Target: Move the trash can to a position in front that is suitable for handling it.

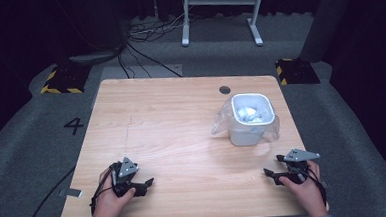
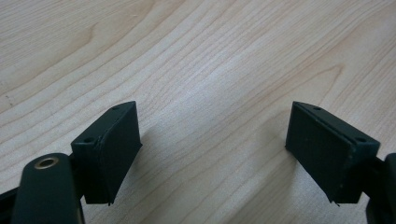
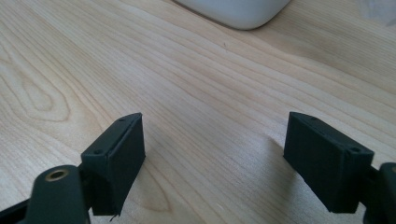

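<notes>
A small white waste bin (image 1: 251,119) with a clear plastic liner bag (image 1: 221,119) stands on the wooden table (image 1: 171,119). The bag is folded out over the rim, probably to keep it open, and crumpled white paper (image 1: 249,113) lies inside the bin.

The left hand-held gripper (image 1: 144,184) rests low on the table, well apart from the bin, toward the near edge and the left side. Its jaws stand wide apart and hold nothing; between them is bare wood.

The right hand-held gripper (image 1: 270,174) lies near the bin, just on the near side of it. It is also wide open and empty, and the bin's lower corner (image 3: 236,11) shows ahead of it. Both seem to be in a waiting position.
</notes>
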Available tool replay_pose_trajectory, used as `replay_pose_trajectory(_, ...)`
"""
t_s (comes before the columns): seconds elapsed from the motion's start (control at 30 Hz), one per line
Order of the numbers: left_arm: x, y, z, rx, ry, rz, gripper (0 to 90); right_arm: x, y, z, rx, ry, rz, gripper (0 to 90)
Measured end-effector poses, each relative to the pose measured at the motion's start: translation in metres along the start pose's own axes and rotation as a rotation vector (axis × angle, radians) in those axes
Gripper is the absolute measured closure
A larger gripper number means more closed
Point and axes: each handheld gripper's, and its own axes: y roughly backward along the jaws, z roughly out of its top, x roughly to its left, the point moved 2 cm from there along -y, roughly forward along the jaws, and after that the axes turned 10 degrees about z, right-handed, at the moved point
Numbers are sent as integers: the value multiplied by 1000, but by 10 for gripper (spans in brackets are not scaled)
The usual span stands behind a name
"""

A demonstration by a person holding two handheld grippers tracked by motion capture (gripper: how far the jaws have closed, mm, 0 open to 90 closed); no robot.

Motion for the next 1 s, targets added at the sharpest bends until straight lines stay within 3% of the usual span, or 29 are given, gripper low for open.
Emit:
replay_pose_trajectory(0.67, 1, -1, 1, -1, 11, 13, 175, 0, 1, -1, 1, -10, 0, 212)
replay_pose_trajectory(0.8, 4, 1, -1, 4, 70, 78, 193, 1, 2, -2, -5, -12, -3, 244)
replay_pose_trajectory(0.87, 5, 2, -2, 2, 71, 75, 238, 0, 3, -2, -12, -28, 6, 248)
replay_pose_trajectory(1.0, 5, 2, -2, -2, 64, 69, 237, -2, 11, 7, -33, -57, 31, 278)
